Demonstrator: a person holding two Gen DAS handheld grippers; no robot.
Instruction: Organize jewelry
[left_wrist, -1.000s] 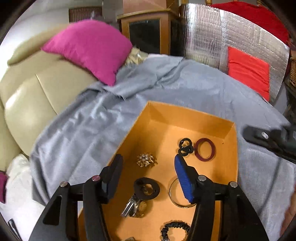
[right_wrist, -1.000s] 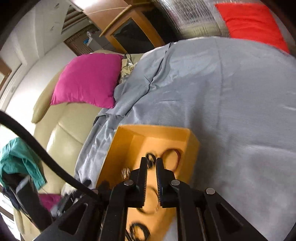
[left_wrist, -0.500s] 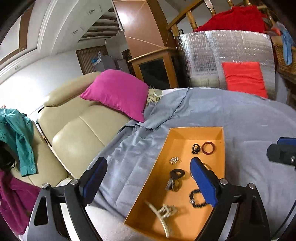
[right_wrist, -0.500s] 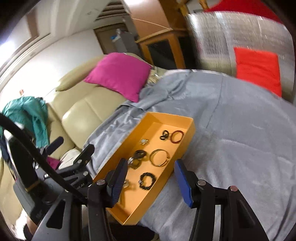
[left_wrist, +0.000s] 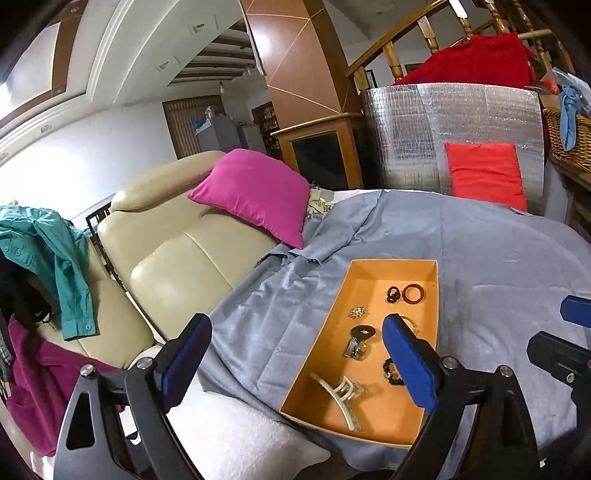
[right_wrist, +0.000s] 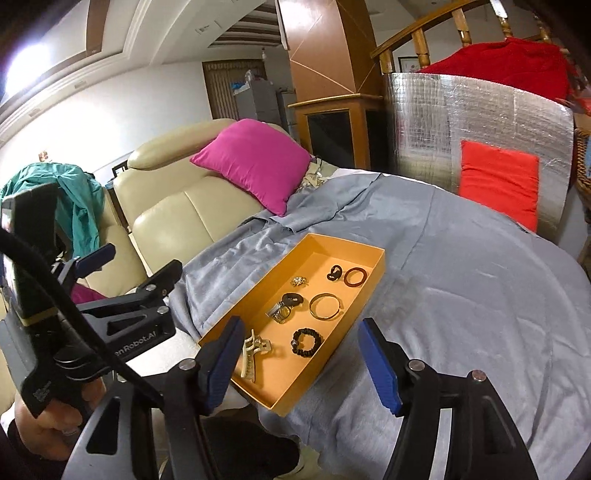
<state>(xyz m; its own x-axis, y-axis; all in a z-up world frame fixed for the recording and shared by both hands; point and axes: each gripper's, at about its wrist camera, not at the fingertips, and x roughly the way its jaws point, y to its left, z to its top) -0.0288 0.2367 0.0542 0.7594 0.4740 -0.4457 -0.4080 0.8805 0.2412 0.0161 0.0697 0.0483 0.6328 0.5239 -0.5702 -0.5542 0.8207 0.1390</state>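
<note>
We saw the orange tray (right_wrist: 371, 275) on the grey cloth (right_wrist: 461, 295), its long axis running away toward the sofa's pink pillow (right_wrist: 255, 164). Our left gripper (left_wrist: 295, 358) gaped empty; our right gripper (right_wrist: 299, 363) was opening, holding nothing.

Two hand-held tongs, each a black angular frame with triangular cut-outs, silver round screw heads at the joints and flat blue ribbed pads on the fingertips. The right tongs (right_wrist: 299, 360) fill the right wrist view; beside them the left tongs (right_wrist: 129, 264) carry white lettering, a thick black cable and a hand (right_wrist: 40, 430) on the grip.
</note>
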